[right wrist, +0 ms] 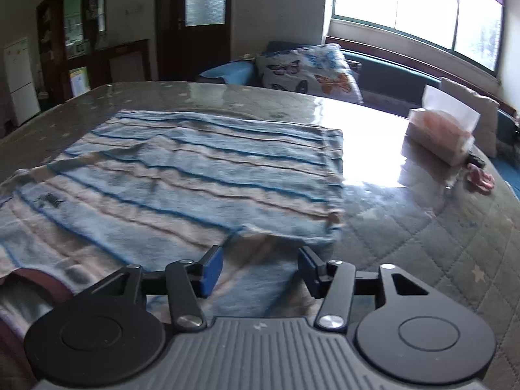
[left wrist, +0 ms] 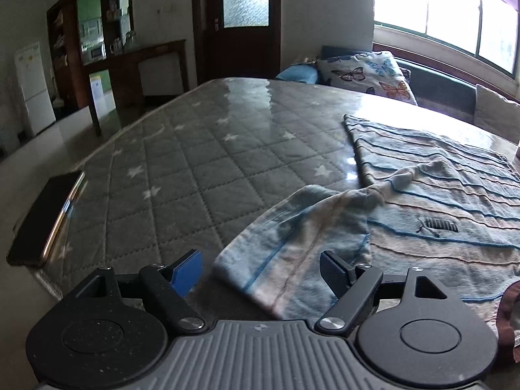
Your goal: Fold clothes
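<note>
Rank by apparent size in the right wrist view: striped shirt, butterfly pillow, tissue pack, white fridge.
1. striped shirt, by far the largest.
2. butterfly pillow.
3. tissue pack and white fridge look about alike; the fridge is far off, so no ranking.

My left tongs (left wrist: 261, 271) are matte black linkage arms with silver pivot screws, round black discs either side, and a ribbed grey housing bearing a small round emblem. One fingertip carries a blue pad (left wrist: 186, 274). My right tongs (right wrist: 260, 271) match, both pads blue.
</note>
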The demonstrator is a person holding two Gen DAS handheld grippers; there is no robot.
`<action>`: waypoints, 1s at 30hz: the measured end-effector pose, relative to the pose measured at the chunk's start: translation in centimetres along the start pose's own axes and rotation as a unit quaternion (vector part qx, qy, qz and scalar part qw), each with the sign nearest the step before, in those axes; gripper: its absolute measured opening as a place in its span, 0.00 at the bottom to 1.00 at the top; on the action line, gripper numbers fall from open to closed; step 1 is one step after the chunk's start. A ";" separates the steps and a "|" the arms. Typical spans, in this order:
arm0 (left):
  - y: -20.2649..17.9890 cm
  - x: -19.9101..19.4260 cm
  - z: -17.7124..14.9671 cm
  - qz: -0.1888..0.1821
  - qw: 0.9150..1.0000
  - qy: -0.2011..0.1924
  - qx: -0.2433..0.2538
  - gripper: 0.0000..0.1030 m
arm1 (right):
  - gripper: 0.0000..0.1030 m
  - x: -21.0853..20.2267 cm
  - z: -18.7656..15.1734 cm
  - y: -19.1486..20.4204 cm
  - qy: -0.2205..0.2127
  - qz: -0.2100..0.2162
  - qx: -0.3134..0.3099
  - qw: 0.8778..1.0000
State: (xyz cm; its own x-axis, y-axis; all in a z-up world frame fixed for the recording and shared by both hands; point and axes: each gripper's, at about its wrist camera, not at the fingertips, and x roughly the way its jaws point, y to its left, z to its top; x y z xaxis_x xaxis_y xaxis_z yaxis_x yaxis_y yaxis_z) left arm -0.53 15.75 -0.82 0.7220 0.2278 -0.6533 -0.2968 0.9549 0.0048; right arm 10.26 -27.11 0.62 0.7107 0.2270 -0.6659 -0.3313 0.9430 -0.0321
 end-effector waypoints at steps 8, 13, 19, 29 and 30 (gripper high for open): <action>0.2 0.4 -0.4 0.001 1.000 0.002 -0.001 0.79 | 0.66 -1.6 -0.6 6.3 0.002 0.090 -0.069 0.994; 0.8 0.3 -0.7 0.005 1.000 0.003 -0.003 0.79 | 0.67 -2.0 -1.7 9.8 0.017 0.121 -0.121 0.985; 1.6 0.0 -0.8 0.005 1.000 -0.004 -0.014 0.79 | 0.67 -2.9 -0.3 11.8 -0.009 0.128 -0.136 0.982; 2.3 0.1 -1.0 -0.004 1.000 -0.004 -0.022 0.79 | 0.67 -1.6 -0.2 16.5 0.006 0.186 -0.163 0.969; 2.4 0.1 -1.0 -0.004 1.000 -0.004 -0.023 0.79 | 0.67 -1.7 -0.3 16.8 0.004 0.185 -0.169 0.968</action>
State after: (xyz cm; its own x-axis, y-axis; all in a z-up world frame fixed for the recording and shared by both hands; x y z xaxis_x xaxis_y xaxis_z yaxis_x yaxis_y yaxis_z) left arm -1.77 17.86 -1.61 0.7294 0.2213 -0.6474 -0.3189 0.9471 -0.0356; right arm 3.30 -11.71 1.04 0.5002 0.5298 -0.6850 -0.7474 0.6636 -0.0325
